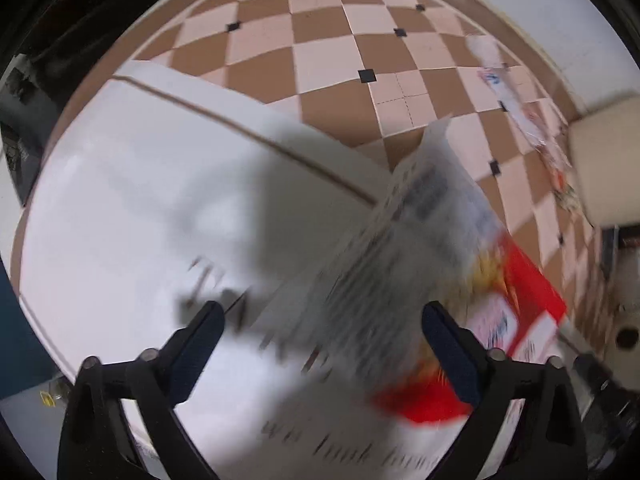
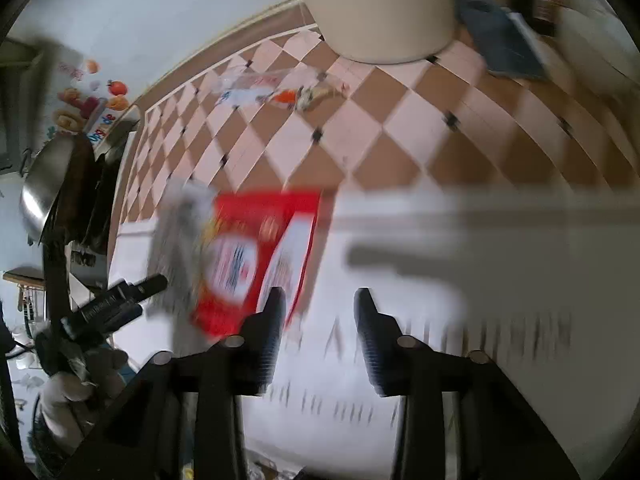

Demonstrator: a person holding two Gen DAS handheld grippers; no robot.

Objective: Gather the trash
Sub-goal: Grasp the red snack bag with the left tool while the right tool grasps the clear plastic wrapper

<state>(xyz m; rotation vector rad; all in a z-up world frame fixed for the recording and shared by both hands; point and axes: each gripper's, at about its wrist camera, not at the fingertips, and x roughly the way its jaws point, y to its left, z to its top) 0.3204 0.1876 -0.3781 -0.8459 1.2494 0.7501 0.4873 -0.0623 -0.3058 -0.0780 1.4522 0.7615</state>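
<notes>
A red and white printed carton [image 1: 420,240] hangs tilted and blurred over a big white sheet with black lettering [image 1: 120,220]. It casts a dark shadow on the sheet. My left gripper [image 1: 320,344] is open wide. The carton overlaps its right finger [image 1: 452,356], and a clear gap separates it from the left finger [image 1: 200,340]. In the right wrist view the carton [image 2: 248,256] is left of my right gripper [image 2: 318,320]. That gripper is open with a narrow gap, showing only the white sheet [image 2: 460,360] between its fingers.
Plastic wrappers and scraps [image 2: 280,88] lie on the brown and pink checkered floor, also visible as wrappers [image 1: 520,112] near the wall. A cream bin [image 2: 380,8] stands beyond them, beside a blue flat item [image 2: 504,48]. A gloved hand [image 2: 68,392] and a metal pan [image 2: 44,188] are at left.
</notes>
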